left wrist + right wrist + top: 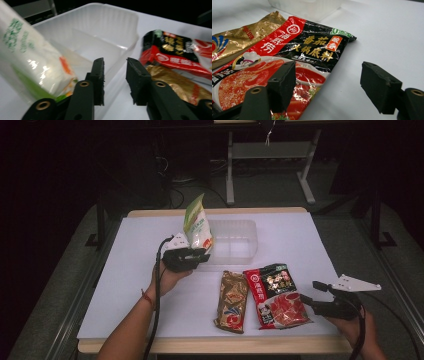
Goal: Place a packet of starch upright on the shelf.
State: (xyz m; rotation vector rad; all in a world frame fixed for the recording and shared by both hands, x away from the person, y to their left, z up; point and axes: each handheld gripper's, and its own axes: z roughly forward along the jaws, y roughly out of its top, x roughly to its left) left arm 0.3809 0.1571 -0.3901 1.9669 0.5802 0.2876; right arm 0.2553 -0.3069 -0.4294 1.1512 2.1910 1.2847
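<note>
The left claw [199, 255] sits at the near left corner of a clear plastic tub [240, 251] on the white table [140, 270]. A white and green bag [196, 225] stands tilted just beside it, leaning over the tub's left end. In the left gripper view the bag [32, 62] lies outside the left jaw, and the gap between the two jaws is narrow with nothing in it.

The right claw [311, 296] hovers low at the right edge of a red and black packet [276, 296] lying flat on the table. In the right gripper view its jaws stand wide apart, one over the packet's [287, 57] corner, the other over bare table, gripping nothing. A gold packet [232, 301] lies touching the red one's left side, both nearer the person than the tub.
</note>
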